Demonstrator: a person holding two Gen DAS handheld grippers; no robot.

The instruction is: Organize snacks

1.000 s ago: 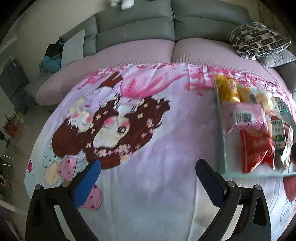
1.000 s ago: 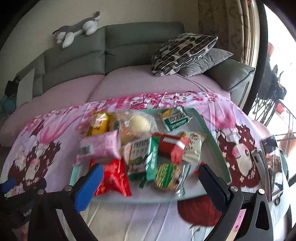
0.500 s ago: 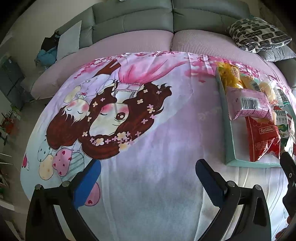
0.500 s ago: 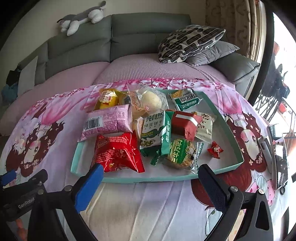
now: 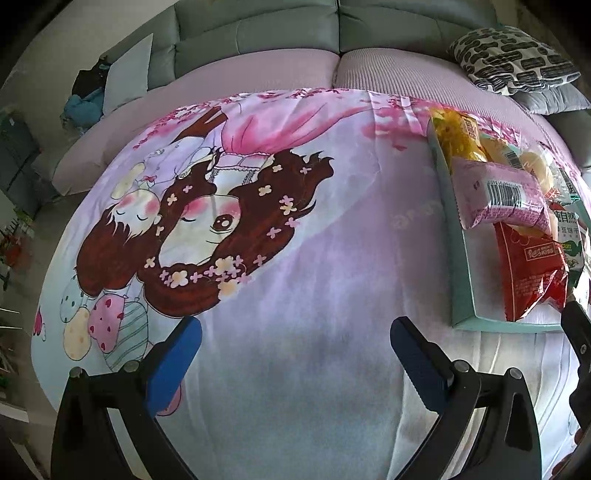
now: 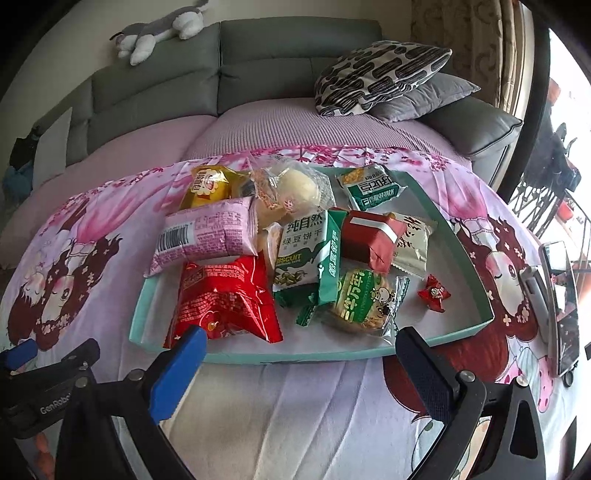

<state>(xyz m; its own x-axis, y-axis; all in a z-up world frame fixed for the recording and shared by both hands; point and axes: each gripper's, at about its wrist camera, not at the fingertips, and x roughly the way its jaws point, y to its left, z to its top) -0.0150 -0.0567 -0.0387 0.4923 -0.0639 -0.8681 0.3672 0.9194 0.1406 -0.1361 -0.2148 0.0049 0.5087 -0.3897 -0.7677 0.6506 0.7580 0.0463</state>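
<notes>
Snacks [image 6: 295, 251] crowd teal tray [image 6: 461, 236] | phone [image 6: 559, 306] beside (right) | sofa [image 6: 295, 48] behind

A sofa room with a cartoon cloth spread over the table.

The pink cloth [image 5: 295, 258], printed with a brown-haired girl, covers the whole table. Behind it runs a grey sofa [image 6: 288, 70] with lilac seat covers [image 6: 295, 129]. A black-and-white patterned pillow [image 6: 380, 74] leans on a plain grey pillow [image 6: 428, 98] at the sofa's right end. A grey and white plush toy [image 6: 162, 31] lies along the top of the backrest. A phone [image 6: 561, 306] rests on the cloth's right edge.
</notes>
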